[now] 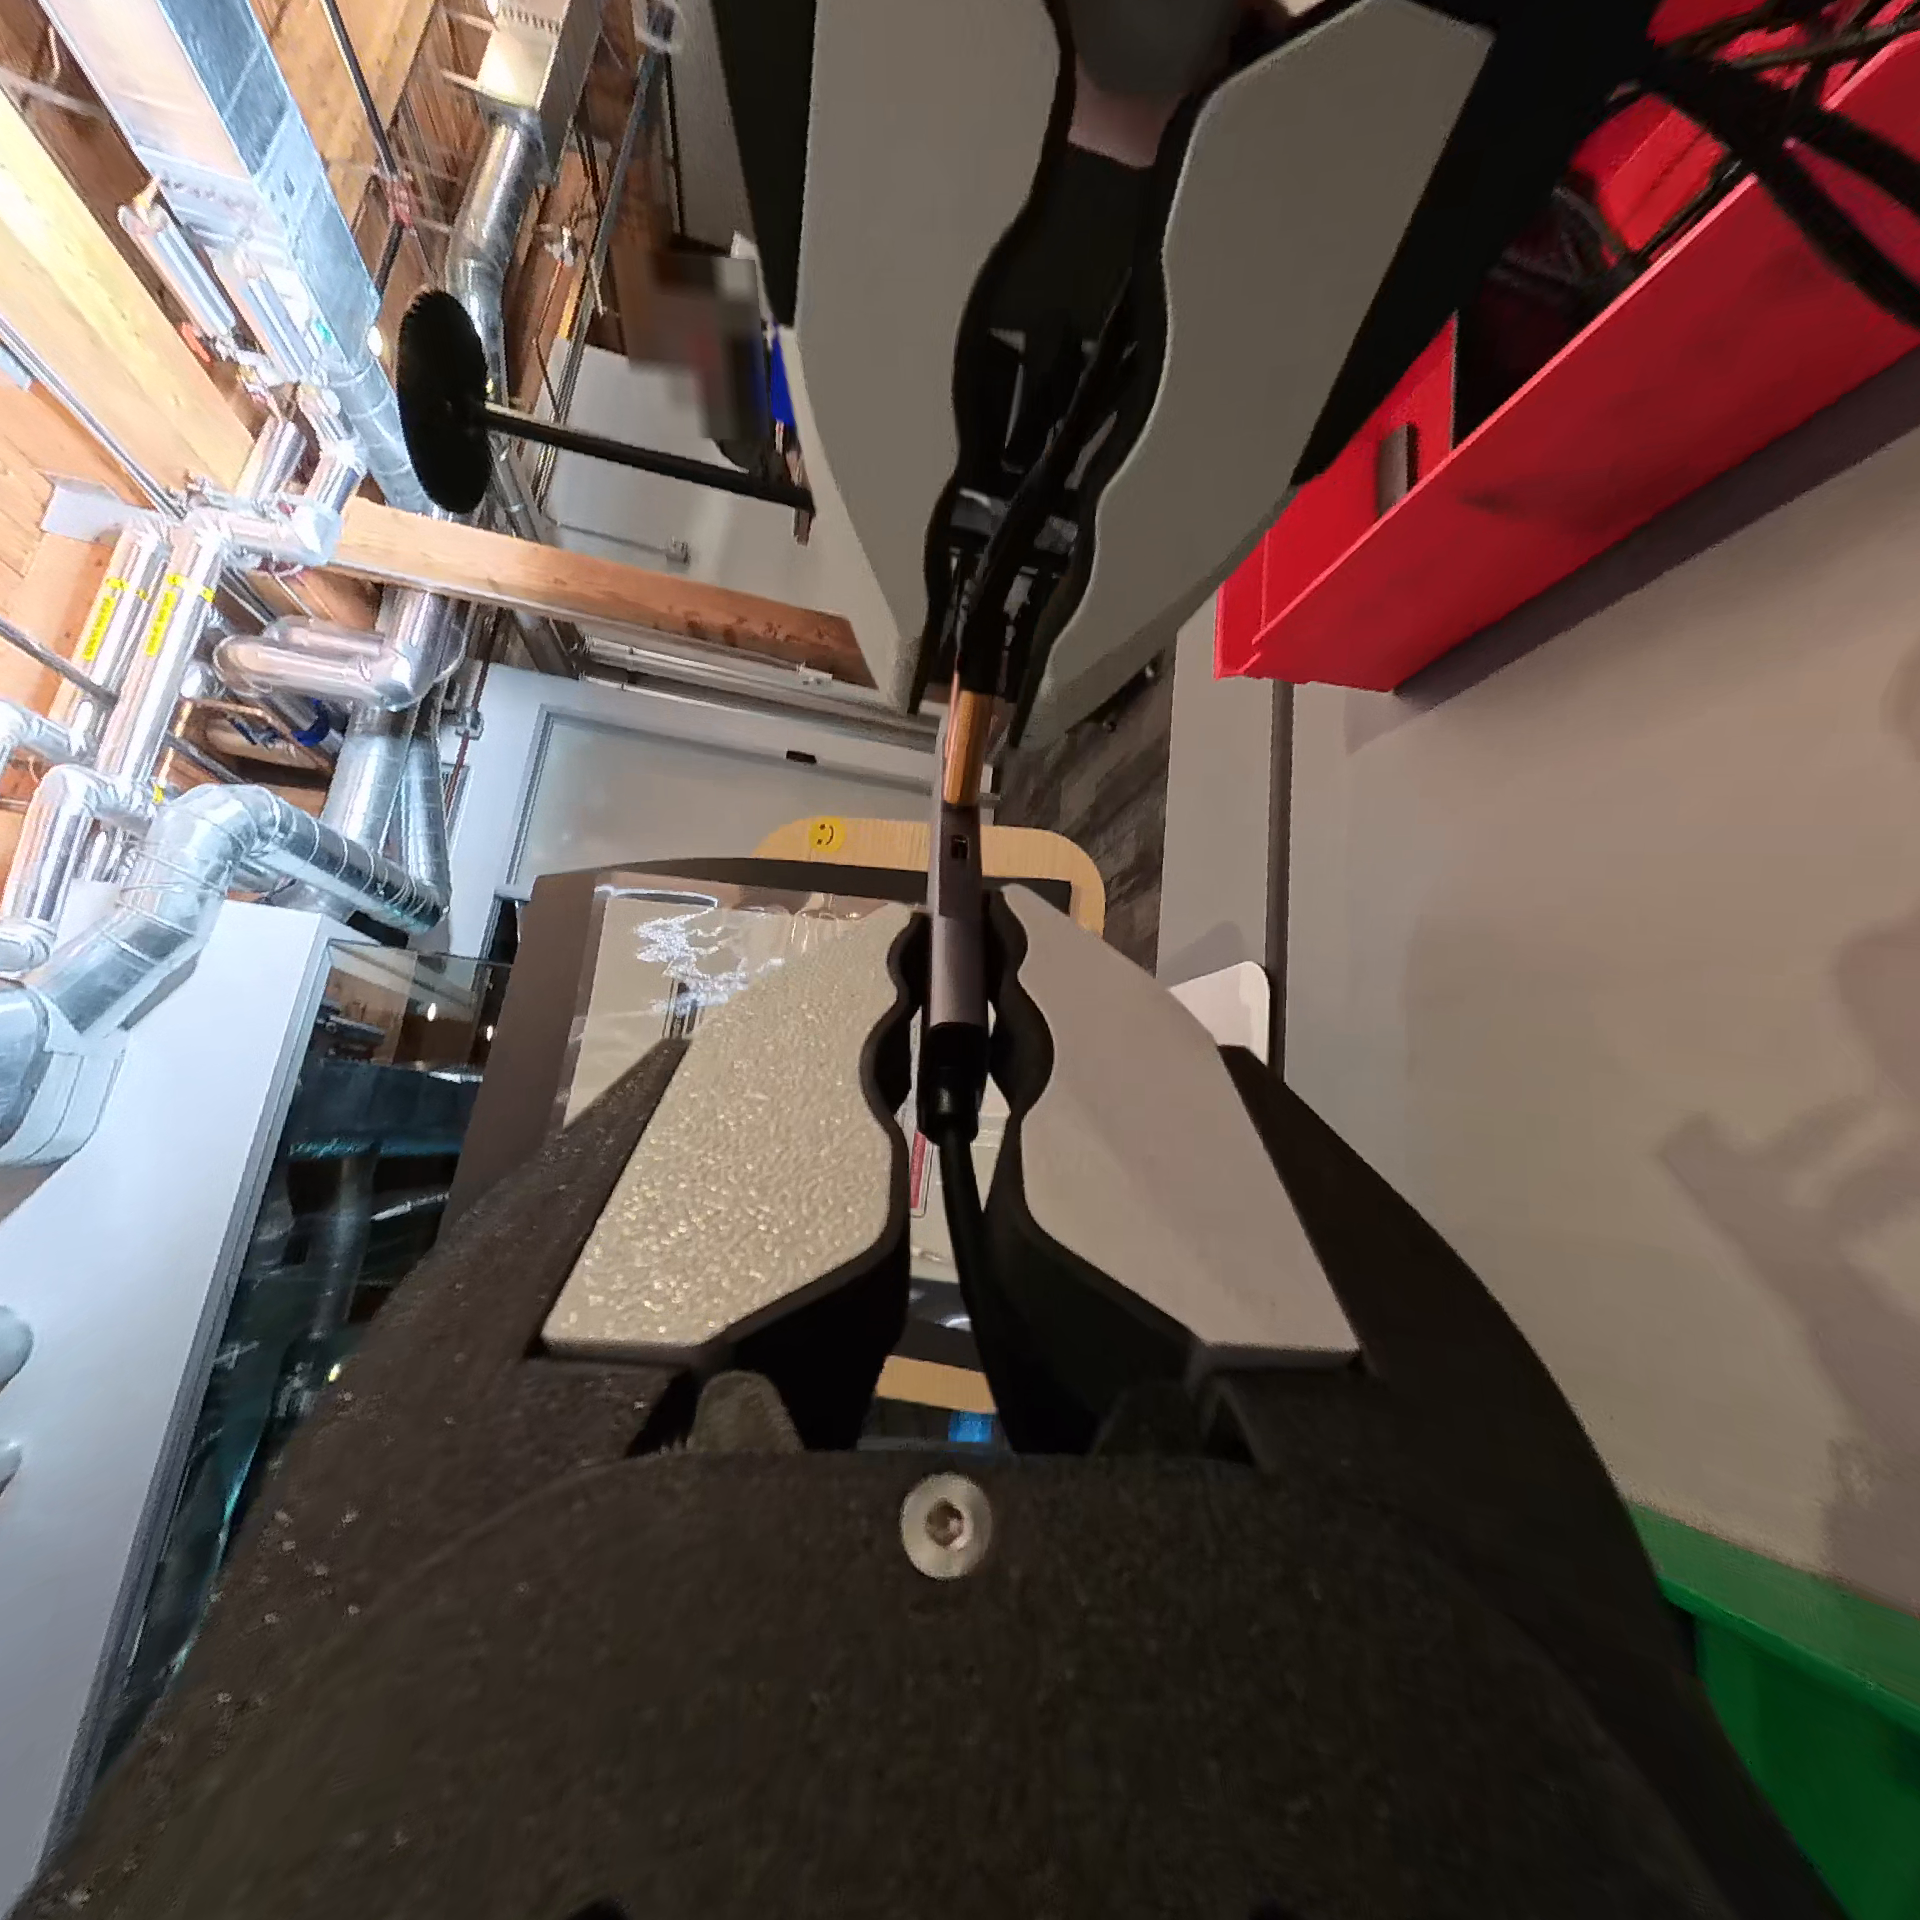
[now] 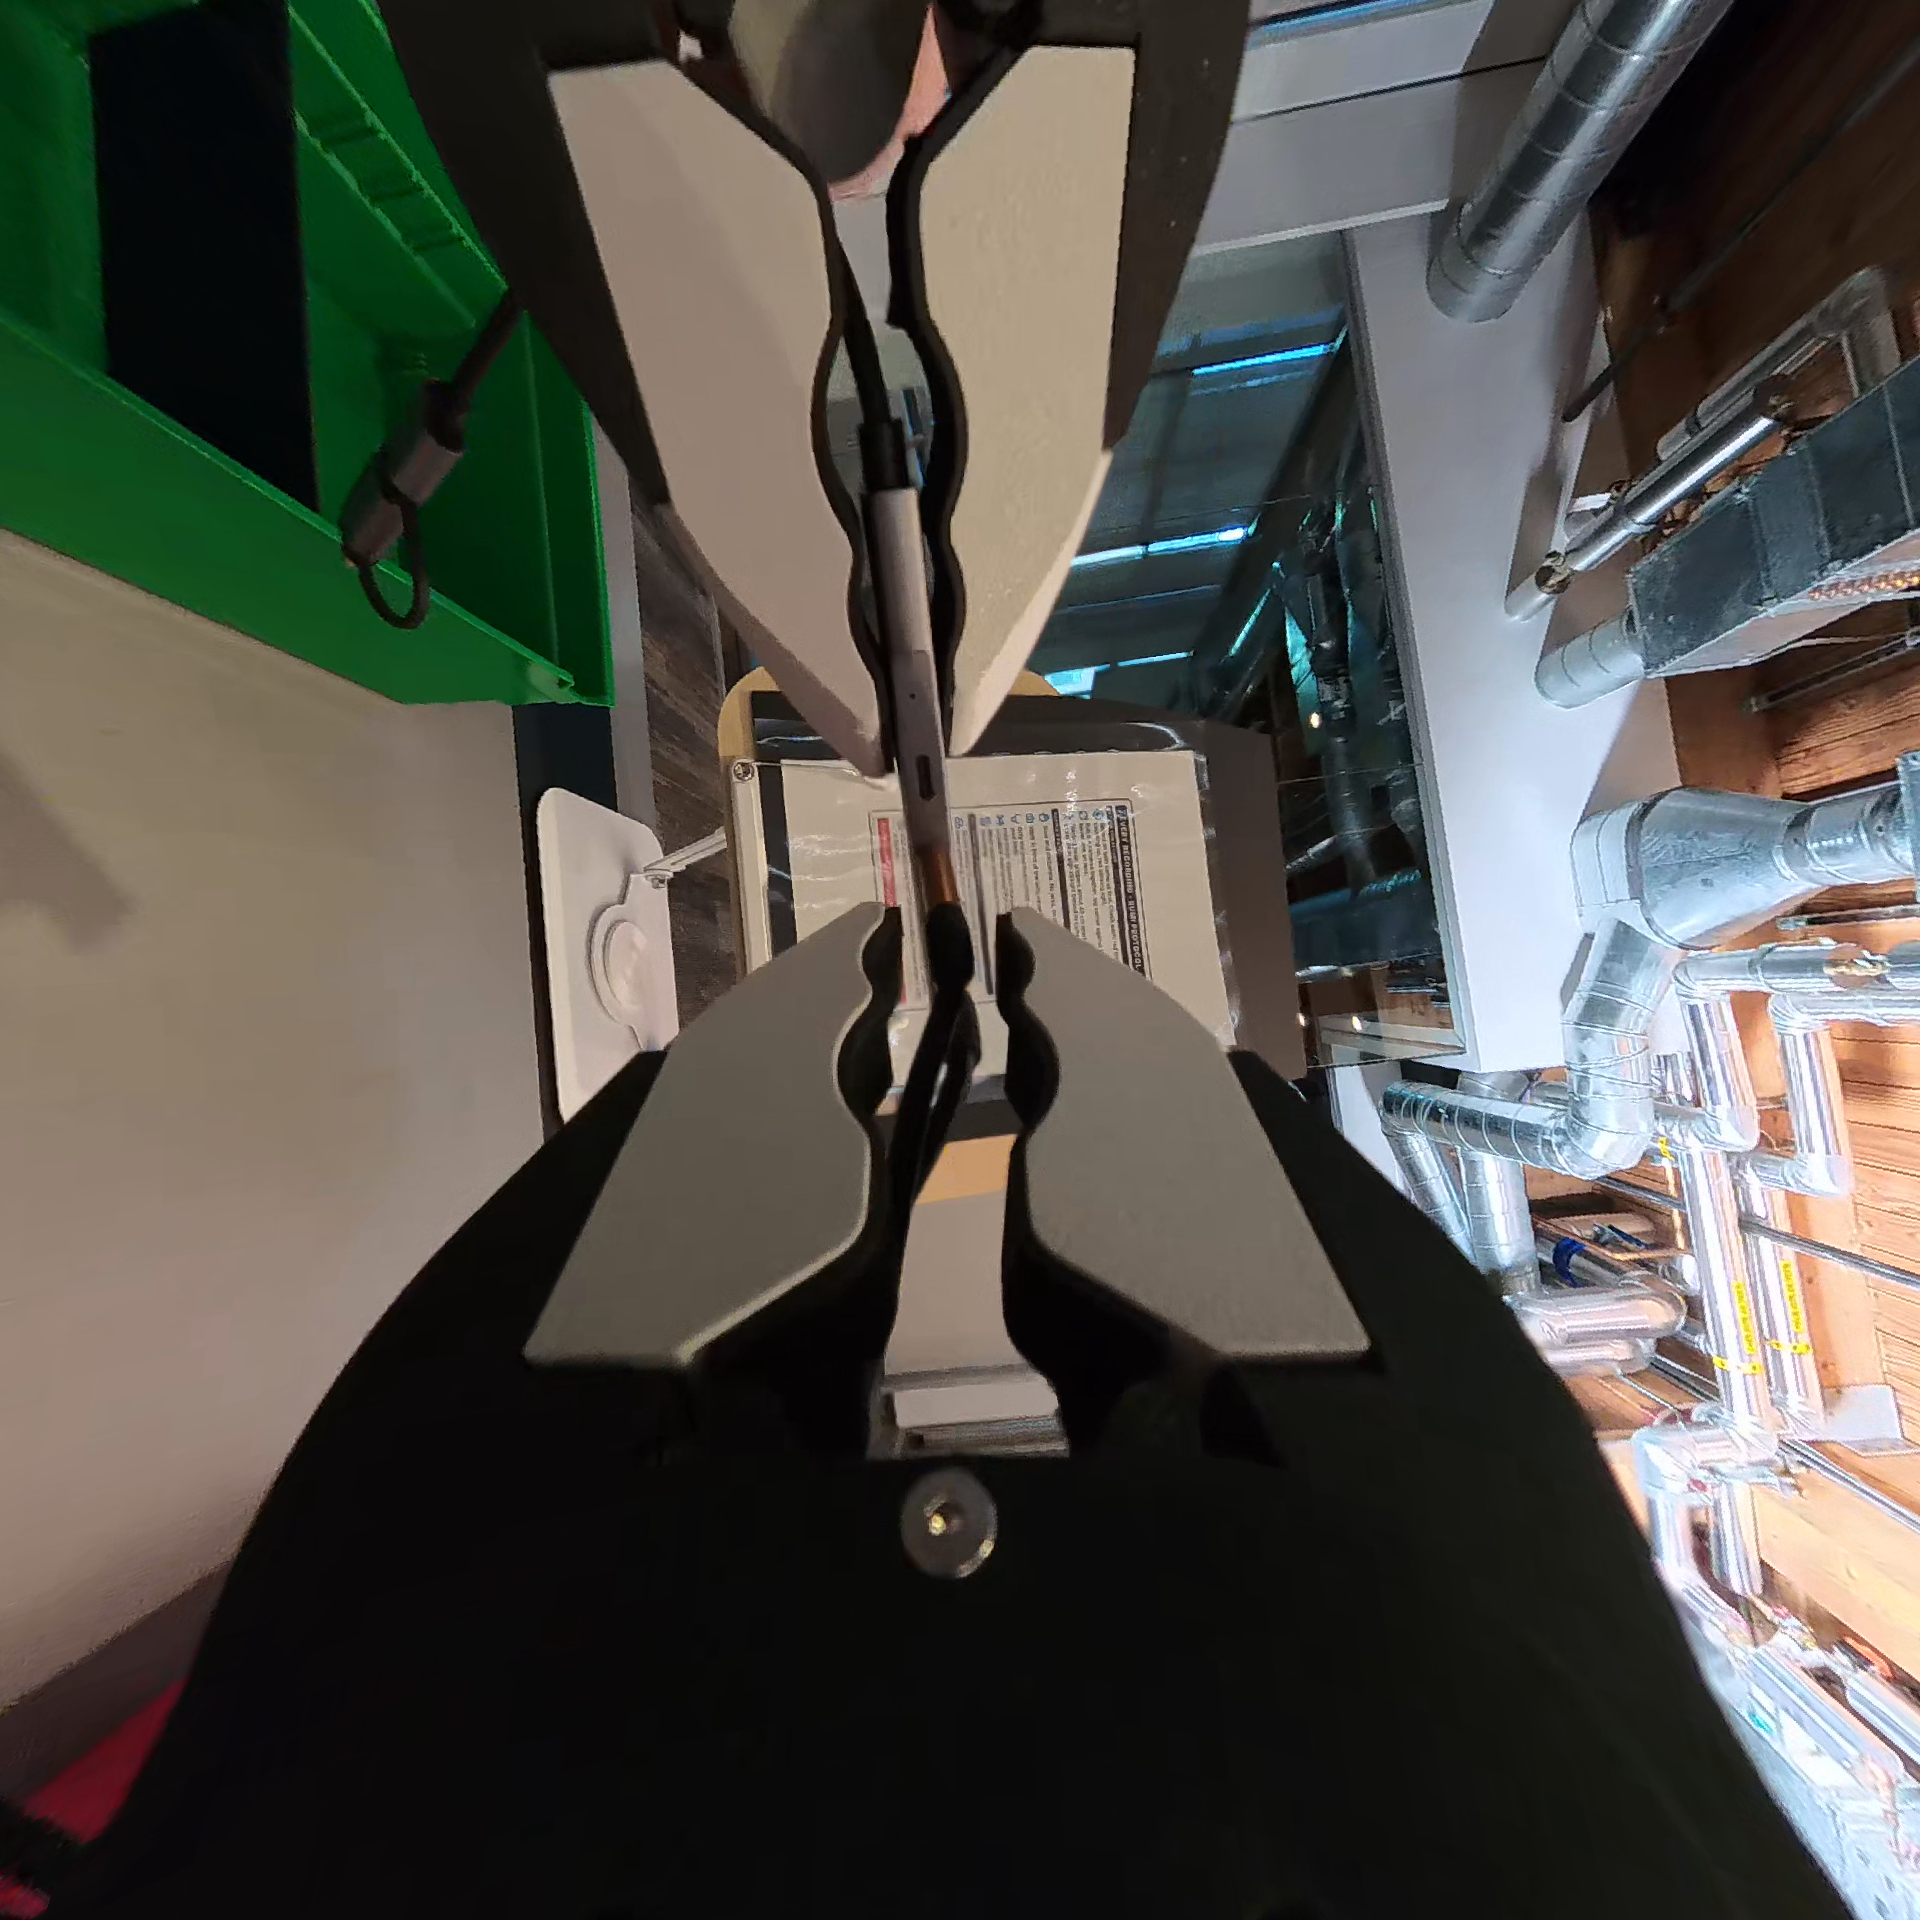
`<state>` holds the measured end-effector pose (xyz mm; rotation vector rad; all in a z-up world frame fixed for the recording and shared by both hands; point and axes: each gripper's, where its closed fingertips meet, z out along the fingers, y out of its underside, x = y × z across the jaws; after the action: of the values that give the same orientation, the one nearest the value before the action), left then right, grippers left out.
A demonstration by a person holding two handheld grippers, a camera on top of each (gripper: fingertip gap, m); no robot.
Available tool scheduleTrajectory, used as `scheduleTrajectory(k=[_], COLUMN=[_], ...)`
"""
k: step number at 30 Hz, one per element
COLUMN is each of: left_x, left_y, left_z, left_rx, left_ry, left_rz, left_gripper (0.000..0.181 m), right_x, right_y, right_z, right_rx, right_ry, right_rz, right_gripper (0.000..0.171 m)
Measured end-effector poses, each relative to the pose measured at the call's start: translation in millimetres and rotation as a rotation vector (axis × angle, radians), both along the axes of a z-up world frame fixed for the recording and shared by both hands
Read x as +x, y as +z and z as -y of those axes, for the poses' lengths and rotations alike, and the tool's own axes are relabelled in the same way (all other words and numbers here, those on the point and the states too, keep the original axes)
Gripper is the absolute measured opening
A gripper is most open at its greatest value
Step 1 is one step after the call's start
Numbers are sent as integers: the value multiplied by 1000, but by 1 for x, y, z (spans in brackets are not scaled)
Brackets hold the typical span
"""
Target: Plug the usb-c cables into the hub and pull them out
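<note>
— Why held edge-on, clear above the pale grey table (image 1: 1558, 935)?

— For bracing: slim grey metal hub (image 1: 954, 966) pinched tight on its flat sides by the left claw (image 1: 964, 909), end port in line with the copper-collared black usb-c plug (image 1: 963, 748), tip at the port. Seated or not, unclear.

— And from the right wrist?

— Narrowed around the plug's black boot, that right claw (image 2: 943, 920), slivers of gap either side; gripping or not, cannot tell. Seen only there: green plastic bin (image 2: 499, 623) holding a spare short grey adapter (image 2: 400, 488).
</note>
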<state>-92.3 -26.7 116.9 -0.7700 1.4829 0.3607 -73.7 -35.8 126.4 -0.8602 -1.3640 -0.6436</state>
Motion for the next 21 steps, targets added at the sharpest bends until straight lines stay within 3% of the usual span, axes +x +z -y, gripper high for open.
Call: scheduleTrajectory(k=[1, 11, 21], left_x=[0, -1, 0], left_y=[0, 0, 5], left_z=[2, 19, 10], left_rx=[11, 46, 44], left_ry=[-17, -132, -80], left_rz=[-2, -28, 11], left_gripper=[9, 9, 9], right_x=[-1, -7, -5], right_y=[-1, -7, -1], right_z=[3, 15, 4], right_rx=[-11, -11, 80], right_ry=[18, 56, 16], right_rz=[6, 59, 55], right_gripper=[17, 13, 12])
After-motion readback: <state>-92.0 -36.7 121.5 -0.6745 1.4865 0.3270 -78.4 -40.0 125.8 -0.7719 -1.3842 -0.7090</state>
